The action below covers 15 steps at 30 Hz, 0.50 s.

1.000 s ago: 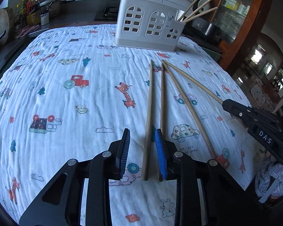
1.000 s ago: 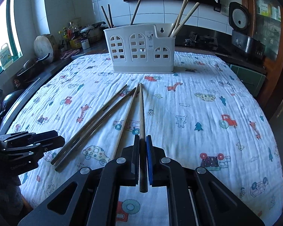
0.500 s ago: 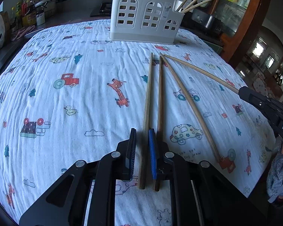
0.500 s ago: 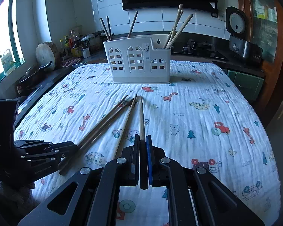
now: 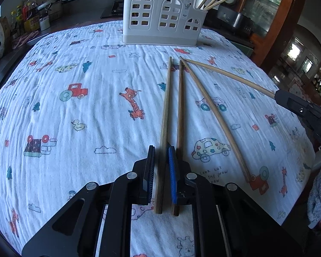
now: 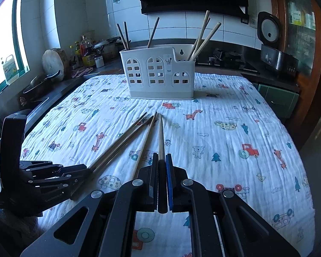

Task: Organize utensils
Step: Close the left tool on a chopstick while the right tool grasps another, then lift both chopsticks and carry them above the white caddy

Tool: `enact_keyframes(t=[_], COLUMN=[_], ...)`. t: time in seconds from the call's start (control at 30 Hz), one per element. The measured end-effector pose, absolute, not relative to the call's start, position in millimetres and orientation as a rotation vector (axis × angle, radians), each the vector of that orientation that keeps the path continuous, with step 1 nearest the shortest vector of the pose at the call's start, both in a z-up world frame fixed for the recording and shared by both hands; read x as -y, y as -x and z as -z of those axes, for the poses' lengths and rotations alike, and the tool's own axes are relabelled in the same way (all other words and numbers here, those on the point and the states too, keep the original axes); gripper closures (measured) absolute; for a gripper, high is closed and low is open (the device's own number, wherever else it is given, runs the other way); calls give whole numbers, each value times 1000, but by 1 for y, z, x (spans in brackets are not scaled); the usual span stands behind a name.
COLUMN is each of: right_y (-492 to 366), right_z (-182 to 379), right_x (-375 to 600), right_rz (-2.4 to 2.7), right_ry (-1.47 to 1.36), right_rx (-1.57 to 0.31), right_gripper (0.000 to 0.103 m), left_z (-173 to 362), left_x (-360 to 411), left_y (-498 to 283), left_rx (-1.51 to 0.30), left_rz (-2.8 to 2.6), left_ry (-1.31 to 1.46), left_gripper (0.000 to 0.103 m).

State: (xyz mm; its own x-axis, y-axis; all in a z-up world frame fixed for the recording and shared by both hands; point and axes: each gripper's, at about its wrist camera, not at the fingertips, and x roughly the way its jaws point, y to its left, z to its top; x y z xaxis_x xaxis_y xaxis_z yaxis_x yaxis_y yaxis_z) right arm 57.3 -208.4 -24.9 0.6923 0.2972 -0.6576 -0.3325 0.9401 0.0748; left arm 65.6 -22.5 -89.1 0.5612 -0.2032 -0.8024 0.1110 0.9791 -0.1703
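Note:
Several wooden chopsticks lie on a cartoon-print cloth (image 5: 79,115) in front of a white utensil caddy (image 5: 160,15) that holds more chopsticks. My left gripper (image 5: 161,156) is shut on the leftmost chopstick (image 5: 165,107); a darker chopstick (image 5: 179,107) lies just right of its blue pad. My right gripper (image 6: 161,160) is shut on a pale chopstick (image 6: 160,135) and holds its thick end off the cloth, tip towards the caddy (image 6: 158,72). That gripper's body shows at the right edge of the left wrist view (image 5: 299,109). One more chopstick (image 5: 216,115) lies between the two grippers.
A counter at the far left carries bottles (image 6: 83,51), a pan (image 6: 38,83) and a round board (image 6: 53,64). A rice cooker (image 6: 274,47) and a stove stand behind the caddy. A wooden cabinet (image 5: 274,10) rises on the right. The cloth's near edge is close below both grippers.
My left gripper has closed from wide open onto the leftmost chopstick. My right gripper has risen with its chopstick, still shut on it.

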Motion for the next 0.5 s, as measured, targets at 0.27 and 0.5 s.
enact_keyframes(t=[0.27,0.5], right_y=[-58,-68], right_z=[12,-9], right_x=[205,206], right_rz=[-357,-375], right_ry=[103,113], right_rx=[-696,-664], right_gripper=[96,96], left_z=[64,16], left_x=[16,4], left_y=[-64,-63], left_rx=[-912,-795], left_rz=[199,216], left_ry=[124,140], left_gripper=[97,97])
